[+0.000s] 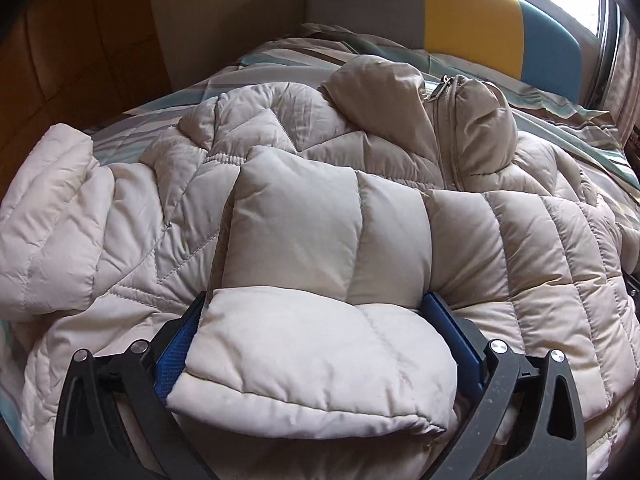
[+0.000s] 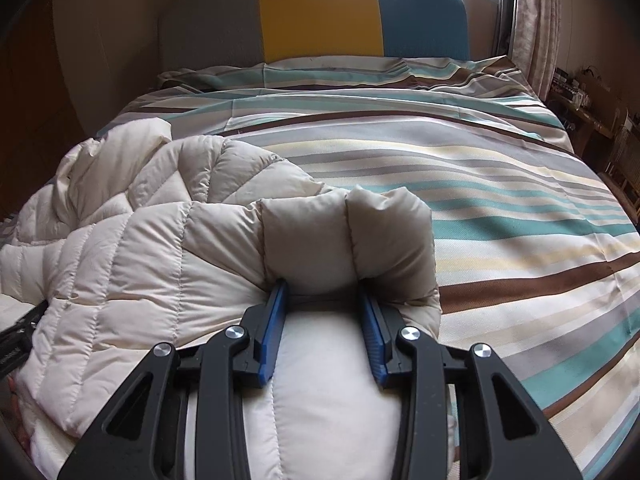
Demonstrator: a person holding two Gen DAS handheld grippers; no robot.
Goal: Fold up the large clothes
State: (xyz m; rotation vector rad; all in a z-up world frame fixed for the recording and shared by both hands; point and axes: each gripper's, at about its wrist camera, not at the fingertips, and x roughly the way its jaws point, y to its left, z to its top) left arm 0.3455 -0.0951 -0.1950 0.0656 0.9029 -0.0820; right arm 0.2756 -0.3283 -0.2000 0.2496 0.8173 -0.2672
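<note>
The scene is viewed from two wrist cameras, each angled steeply down and set close above a beige puffer jacket (image 1: pixel 304 216) on a striped bed (image 2: pixel 500 208). The tricolour headboard (image 2: pixel 320 16) is shared by both views.

I've got the bed (image 2: pixel 500 200) filling my view, striped cover in teal, brown, cream and grey | headboard (image 2: pixel 320 16) grey, yellow and teal behind it | cream quilted puffer jacket (image 1: pixel 168 208) lies straight on the cover, bunched toward the left side in the right-wrist view | rest of cover bare
</note>
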